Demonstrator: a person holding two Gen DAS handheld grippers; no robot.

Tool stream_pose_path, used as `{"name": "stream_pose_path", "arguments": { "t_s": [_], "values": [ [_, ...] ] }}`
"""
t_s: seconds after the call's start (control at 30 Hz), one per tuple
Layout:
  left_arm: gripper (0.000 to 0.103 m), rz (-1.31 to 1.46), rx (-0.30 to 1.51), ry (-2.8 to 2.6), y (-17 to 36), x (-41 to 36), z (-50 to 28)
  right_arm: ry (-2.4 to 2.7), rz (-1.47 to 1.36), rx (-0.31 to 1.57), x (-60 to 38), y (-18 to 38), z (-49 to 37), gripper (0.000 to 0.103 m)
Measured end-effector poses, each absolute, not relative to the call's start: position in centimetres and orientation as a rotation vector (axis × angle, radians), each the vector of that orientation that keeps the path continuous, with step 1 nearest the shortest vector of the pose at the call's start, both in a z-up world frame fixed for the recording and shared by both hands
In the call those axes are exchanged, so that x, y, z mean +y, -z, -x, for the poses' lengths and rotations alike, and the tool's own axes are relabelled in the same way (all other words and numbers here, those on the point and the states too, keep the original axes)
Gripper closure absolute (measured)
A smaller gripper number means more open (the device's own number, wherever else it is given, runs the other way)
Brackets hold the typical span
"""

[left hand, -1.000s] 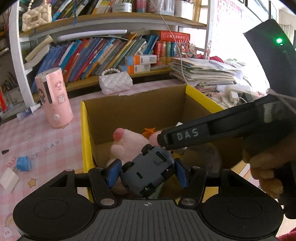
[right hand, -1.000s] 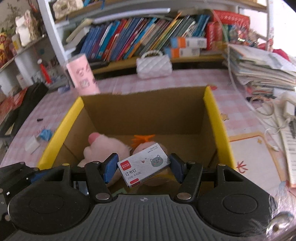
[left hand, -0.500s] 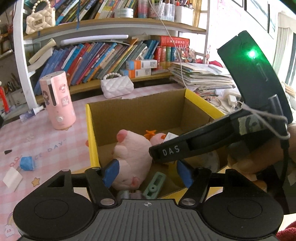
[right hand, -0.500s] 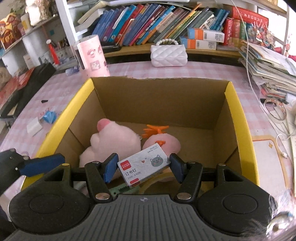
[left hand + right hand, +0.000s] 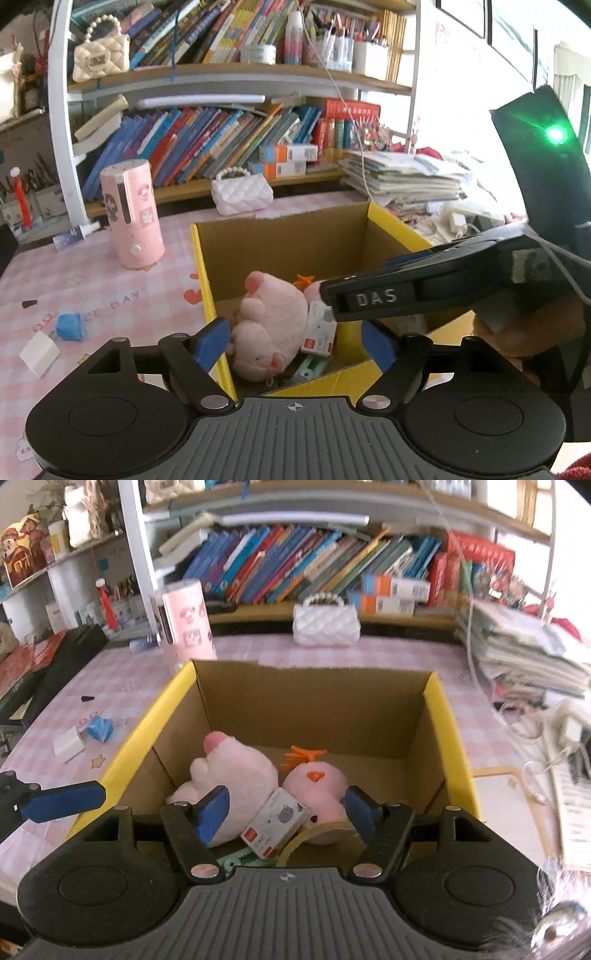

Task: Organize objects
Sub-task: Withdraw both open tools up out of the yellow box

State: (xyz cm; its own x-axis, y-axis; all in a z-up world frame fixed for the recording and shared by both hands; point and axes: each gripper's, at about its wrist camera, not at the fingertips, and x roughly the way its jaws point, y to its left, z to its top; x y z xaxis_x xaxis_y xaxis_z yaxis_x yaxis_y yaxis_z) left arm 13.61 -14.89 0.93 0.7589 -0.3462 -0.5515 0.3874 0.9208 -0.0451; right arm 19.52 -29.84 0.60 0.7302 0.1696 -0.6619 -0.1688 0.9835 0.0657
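A yellow-edged cardboard box (image 5: 201, 266) (image 5: 443, 716) stands on the pink checked table. Inside lie a pink plush pig (image 5: 269, 321) (image 5: 229, 775), a pink plush chick (image 5: 317, 779), a white staples box (image 5: 319, 328) (image 5: 277, 821) and a green item (image 5: 312, 367) (image 5: 236, 860). My left gripper (image 5: 295, 341) is open and empty above the box's near edge. My right gripper (image 5: 286, 810) is open just above the staples box, which rests between the plush toys. The right gripper body also crosses the left wrist view (image 5: 424, 291).
A pink cylinder (image 5: 131, 214) (image 5: 188, 620) and a white quilted purse (image 5: 242, 192) (image 5: 325, 622) stand behind the box. A blue scrap (image 5: 70, 326) (image 5: 99, 729) and a white block (image 5: 38, 354) (image 5: 68, 742) lie to the left. Stacked papers (image 5: 524, 650) and cables sit to the right.
My left gripper opened and let go of the grey toy car, which is out of sight. My right gripper opened and dropped the staples box into the box. Both grippers rose.
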Motion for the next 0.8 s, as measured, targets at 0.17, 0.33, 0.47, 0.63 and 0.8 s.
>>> {"name": "stream_pose_path", "arguments": {
  "t_s": [0.17, 0.33, 0.47, 0.63, 0.8],
  "values": [
    [0.02, -0.047, 0.536, 0.399, -1.9, -13.5, -11.8, -0.112, -0.005, 0.635, -29.8, -2.2, -16.5, 0.035],
    [0.02, -0.034, 0.515, 0.415, -2.4, -12.1, -9.9, -0.01, -0.012, 0.55, -29.7, -3.2, -12.9, 0.031],
    [0.02, -0.036, 0.518, 0.426, -2.4, -10.9, -8.6, 0.061, -0.042, 0.531, -29.5, -3.2, -9.9, 0.031],
    [0.02, -0.046, 0.549, 0.414, -1.5, -9.3, -6.8, 0.13, -0.079, 0.56, -28.4, -2.0, -6.6, 0.031],
    [0.02, -0.036, 0.609, 0.391, -0.4, -7.4, -5.5, 0.153, -0.102, 0.63, -26.4, -0.4, -4.2, 0.033]
  ]
}}
